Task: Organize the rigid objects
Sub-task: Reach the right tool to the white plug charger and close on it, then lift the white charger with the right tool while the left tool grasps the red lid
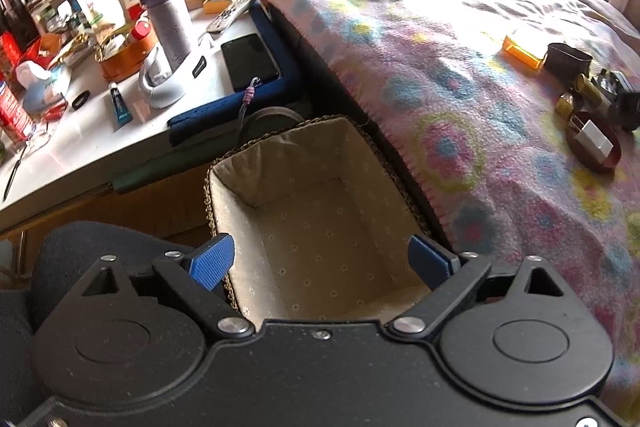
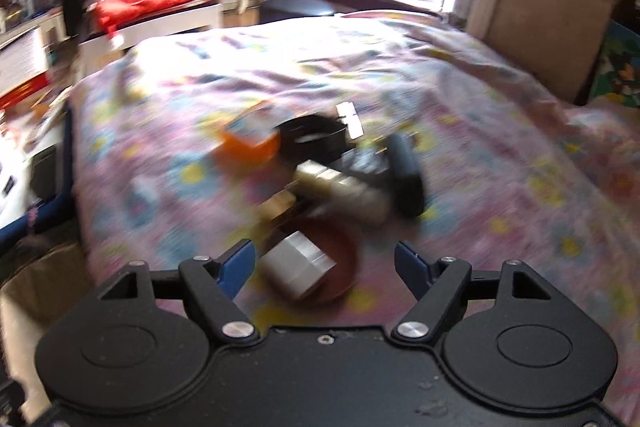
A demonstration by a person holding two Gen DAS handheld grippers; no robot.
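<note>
Both tongs, left (image 1: 320, 261) and right (image 2: 325, 263), gape apart, holding nothing. We see a floral blanket (image 2: 460, 115); only the left view shows the basket (image 1: 304, 227) and desk (image 1: 100, 131).

The basket (image 1: 316, 203) had a woven rim and matt cloth lining. At two o'clock, the fleece blanket (image 1: 460, 75) looked fuzzy; the block (image 2: 298, 273) was brushed metal.
</note>
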